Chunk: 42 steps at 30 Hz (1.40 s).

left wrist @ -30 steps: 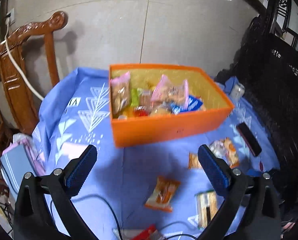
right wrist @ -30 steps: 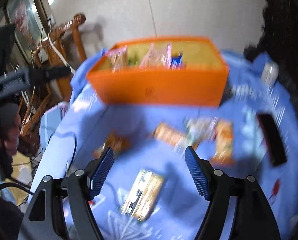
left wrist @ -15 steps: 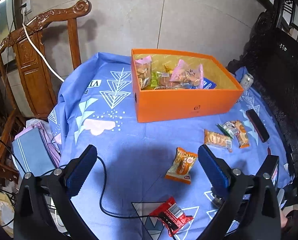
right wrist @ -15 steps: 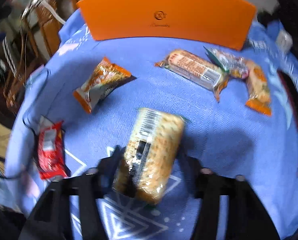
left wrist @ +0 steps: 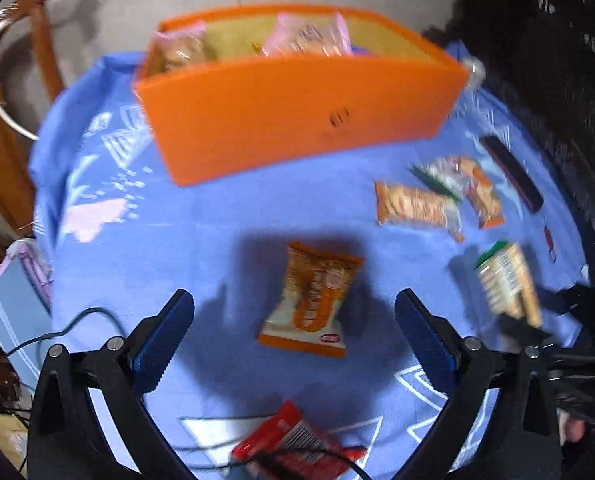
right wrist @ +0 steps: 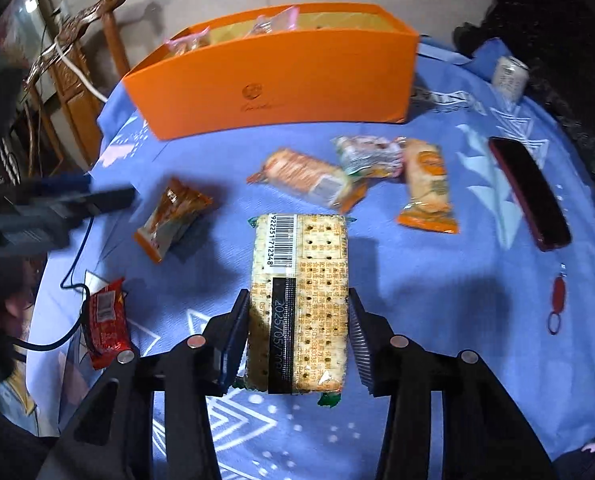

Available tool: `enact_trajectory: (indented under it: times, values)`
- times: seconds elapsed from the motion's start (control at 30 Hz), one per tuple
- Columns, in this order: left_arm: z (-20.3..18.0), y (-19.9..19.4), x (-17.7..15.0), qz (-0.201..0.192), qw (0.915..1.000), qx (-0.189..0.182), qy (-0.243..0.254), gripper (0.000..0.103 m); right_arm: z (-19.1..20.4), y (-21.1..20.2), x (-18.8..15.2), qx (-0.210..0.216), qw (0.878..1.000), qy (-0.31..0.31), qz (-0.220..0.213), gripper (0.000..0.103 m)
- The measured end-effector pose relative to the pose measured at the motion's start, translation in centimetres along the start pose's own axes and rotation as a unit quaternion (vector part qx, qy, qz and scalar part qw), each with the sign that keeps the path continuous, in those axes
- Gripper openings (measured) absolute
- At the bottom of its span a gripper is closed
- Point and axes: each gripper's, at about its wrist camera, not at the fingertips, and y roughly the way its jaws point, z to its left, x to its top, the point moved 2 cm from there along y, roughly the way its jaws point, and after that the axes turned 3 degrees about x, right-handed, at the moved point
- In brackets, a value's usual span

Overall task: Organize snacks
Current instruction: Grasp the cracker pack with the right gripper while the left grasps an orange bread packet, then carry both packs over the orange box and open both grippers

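My right gripper (right wrist: pixel 297 306) is shut on a long cracker packet (right wrist: pixel 301 248) with a barcode, and both pads press its sides. That packet (left wrist: pixel 505 280) also shows at the right of the left wrist view. My left gripper (left wrist: pixel 293 320) hangs open above an orange snack packet (left wrist: pixel 313 300) that lies flat on the blue cloth (left wrist: pixel 217 240), in line with the gap between the fingers. At the back stands the orange box (left wrist: pixel 297 112) with several pink packets in it. The box (right wrist: pixel 273 80) is beyond the loose snacks. The left gripper (right wrist: pixel 97 192) is blurred at the left.
Loose on the cloth (right wrist: pixel 417 280) are a red packet (right wrist: pixel 105 320), the orange packet (right wrist: pixel 173 216) and three more packets (right wrist: pixel 309 176) in front of the box. A dark flat case (right wrist: pixel 529 192), a can (right wrist: pixel 509 76), a black cable (right wrist: pixel 73 280) and a wooden chair (right wrist: pixel 77 60) are nearby.
The right gripper came down over the cracker packet and closed on it. The left gripper sank toward the table, so the orange packet now lies between its open fingers.
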Motion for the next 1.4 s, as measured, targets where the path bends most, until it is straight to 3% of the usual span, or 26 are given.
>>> enact_trajectory:
  times: [0.3, 0.43, 0.5, 0.67, 0.87, 1.07, 1.4]
  values:
    - [-1.8, 4.7, -0.2, 0.024, 0.9993, -0.004, 0.028, 0.095, -1.9, -0.2, 0.6, -0.009, 1.000, 0.019, 0.003, 0.047]
    - [-1.8, 5.8, -0.5, 0.035, 0.9988, -0.012, 0.032, 0.078, -2.1, 0.1, 1.0, -0.008, 1.000, 0.022, 0.007, 0.047]
    - [-1.9, 5.9, -0.6, 0.028, 0.9987, -0.011, 0.041, 0.074, -2.1, 0.3, 1.1, -0.009, 1.000, 0.023, 0.009, 0.047]
    - [-1.3, 5.5, -0.7, 0.010, 0.9990, -0.004, 0.045, 0.043, -2.1, 0.5, 1.3, -0.013, 1.000, 0.027, 0.007, 0.047]
    - [-0.8, 4.9, -0.9, 0.001, 0.9991, -0.014, 0.039, 0.038, -2.1, 0.4, 1.2, -0.018, 0.999, 0.027, 0.005, 0.047]
    - [-1.0, 2.2, -0.1, -0.032, 0.9987, -0.023, 0.032, 0.038, -1.7, -0.6, 1.6, -0.017, 0.999, 0.025, -0.014, 0.047]
    - [0.8, -6.2, 3.5, -0.115, 0.9929, -0.033, -0.001, 0.038, -0.7, -3.9, 4.6, 0.003, 0.998, 0.022, -0.065, 0.047]
